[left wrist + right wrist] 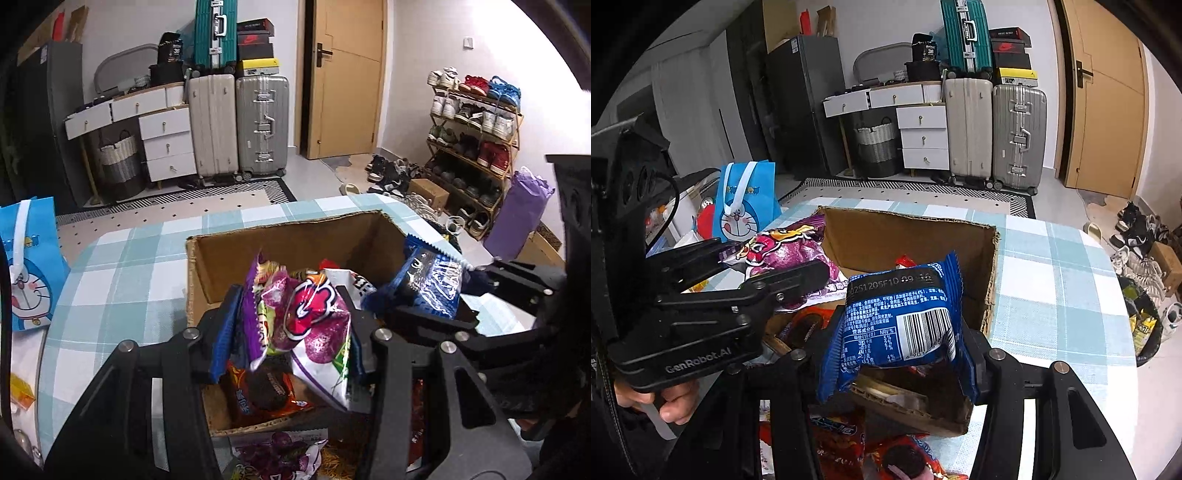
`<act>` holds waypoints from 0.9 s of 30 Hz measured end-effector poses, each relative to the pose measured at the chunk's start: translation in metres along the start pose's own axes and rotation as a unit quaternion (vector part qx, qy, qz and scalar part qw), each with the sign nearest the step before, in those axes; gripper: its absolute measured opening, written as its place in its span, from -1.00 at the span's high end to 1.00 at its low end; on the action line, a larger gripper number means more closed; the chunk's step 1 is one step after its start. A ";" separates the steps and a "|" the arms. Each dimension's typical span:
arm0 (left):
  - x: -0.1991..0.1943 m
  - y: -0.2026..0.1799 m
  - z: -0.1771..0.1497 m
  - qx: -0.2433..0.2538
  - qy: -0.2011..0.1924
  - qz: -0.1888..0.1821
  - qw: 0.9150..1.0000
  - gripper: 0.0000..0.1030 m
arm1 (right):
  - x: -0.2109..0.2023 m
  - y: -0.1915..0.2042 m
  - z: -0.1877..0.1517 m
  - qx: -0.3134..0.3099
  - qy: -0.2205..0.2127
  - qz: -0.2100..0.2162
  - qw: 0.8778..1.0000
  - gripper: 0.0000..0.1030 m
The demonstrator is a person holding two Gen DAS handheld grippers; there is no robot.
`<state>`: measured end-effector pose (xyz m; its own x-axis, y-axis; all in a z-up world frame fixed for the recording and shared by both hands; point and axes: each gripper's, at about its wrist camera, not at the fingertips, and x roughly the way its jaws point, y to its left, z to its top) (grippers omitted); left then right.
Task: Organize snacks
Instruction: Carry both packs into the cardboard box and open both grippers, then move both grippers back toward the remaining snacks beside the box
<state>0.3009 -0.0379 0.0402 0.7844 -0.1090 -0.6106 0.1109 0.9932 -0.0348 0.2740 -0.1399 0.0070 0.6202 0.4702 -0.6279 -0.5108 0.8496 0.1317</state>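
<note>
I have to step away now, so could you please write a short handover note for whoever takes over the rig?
Left tool: shut on the purple snack bag, held over the cardboard box.
Right tool: shut on the blue cookie packet, also held above the box.
Done: several snacks already lie in the box, among them a red cookie packet.
Left: release both held packs into the box; another purple bag and red packets lie outside its near wall.
</note>
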 end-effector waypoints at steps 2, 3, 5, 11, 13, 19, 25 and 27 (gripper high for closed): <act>-0.001 0.000 0.000 0.002 0.000 -0.002 1.000 0.01 | -0.004 0.002 -0.001 -0.006 -0.006 -0.013 1.000 -0.07; -0.004 0.001 -0.001 0.001 -0.002 -0.003 1.000 -0.19 | -0.007 0.003 -0.001 -0.012 -0.011 -0.017 1.000 -0.07; -0.012 0.003 -0.002 -0.006 -0.012 0.005 1.000 -0.65 | -0.013 0.006 -0.002 -0.021 -0.017 -0.020 0.999 -0.24; -0.046 0.018 -0.018 -0.024 -0.028 -0.002 0.999 -0.99 | -0.047 0.011 -0.014 -0.028 -0.039 -0.038 0.998 -0.98; -0.058 0.024 -0.029 -0.030 -0.027 -0.002 0.999 -0.99 | -0.059 0.010 -0.020 -0.022 -0.042 -0.055 0.997 -0.99; -0.092 0.042 -0.073 -0.046 -0.020 0.010 0.999 -0.99 | -0.086 0.008 -0.050 0.002 -0.035 -0.044 0.998 -0.99; -0.111 0.050 -0.111 -0.037 -0.009 0.037 0.999 -0.99 | -0.090 0.009 -0.074 0.012 -0.018 -0.049 0.999 -0.99; -0.114 0.053 -0.121 -0.040 -0.007 0.034 0.999 -0.99 | -0.090 0.009 -0.087 0.009 -0.007 -0.055 0.998 -0.99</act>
<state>0.1436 0.0325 0.0122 0.7965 -0.0409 -0.6033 0.0076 0.9983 -0.0577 0.1620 -0.1953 -0.0021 0.6798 0.3776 -0.6288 -0.4286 0.9002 0.0773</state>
